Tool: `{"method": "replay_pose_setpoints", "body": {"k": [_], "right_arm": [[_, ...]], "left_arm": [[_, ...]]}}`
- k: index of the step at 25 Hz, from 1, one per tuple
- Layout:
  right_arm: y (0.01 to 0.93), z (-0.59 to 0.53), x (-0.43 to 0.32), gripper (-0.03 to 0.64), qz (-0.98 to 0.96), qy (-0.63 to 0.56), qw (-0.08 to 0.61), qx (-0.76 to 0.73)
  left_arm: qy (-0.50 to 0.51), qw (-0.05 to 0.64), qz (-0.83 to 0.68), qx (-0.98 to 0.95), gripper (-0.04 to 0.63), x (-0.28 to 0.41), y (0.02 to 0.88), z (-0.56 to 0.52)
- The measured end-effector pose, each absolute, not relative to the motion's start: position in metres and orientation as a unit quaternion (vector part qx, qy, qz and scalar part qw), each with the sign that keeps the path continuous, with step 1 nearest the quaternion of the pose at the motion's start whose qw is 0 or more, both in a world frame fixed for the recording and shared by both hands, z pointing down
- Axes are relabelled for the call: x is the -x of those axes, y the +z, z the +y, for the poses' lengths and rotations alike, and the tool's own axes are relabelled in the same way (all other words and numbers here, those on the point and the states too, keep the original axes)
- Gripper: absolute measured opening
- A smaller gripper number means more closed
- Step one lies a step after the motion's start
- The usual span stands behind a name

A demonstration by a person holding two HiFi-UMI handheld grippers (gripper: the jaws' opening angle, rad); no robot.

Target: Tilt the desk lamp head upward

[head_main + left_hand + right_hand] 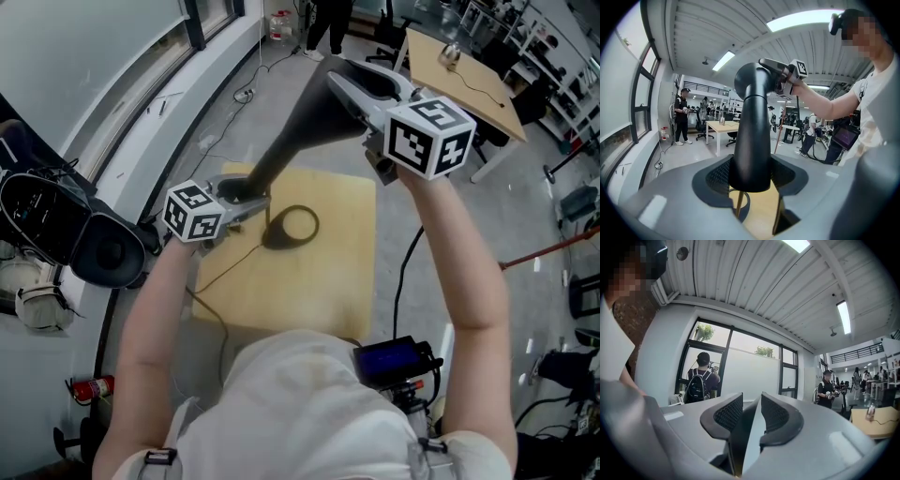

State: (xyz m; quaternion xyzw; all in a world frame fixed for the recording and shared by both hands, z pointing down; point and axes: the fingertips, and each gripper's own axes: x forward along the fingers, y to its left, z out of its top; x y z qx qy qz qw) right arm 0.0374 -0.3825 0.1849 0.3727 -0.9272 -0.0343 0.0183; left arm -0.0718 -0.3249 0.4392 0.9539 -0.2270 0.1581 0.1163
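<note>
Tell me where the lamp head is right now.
Head view, upper centre: the lamp head is clamped in the right gripper, above the wooden table, up-right of the left gripper.

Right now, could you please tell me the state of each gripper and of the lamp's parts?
Left gripper: shut on lamp arm.
Right gripper: shut on lamp head.
Lamp base: resting flat on wooden table.
</note>
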Motion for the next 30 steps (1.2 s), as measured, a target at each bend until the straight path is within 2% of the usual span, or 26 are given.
{"method": "replay_pose_setpoints", "body": {"k": [11,30], "right_arm": [[0.179,-0.378,-0.010,0.123,-0.920,-0.053,0.028,-0.386],[0.185,-0.363,-0.022,0.124,-0.909,-0.061,0.027,-0.412]], "left_arm": [[0.158,0.105,-0.237,-0.953,0.224,0.082,0.442,-0.329],[0.142,0.088,-0.250,-0.954,0.227,0.069,0.441,-0.321]]}}
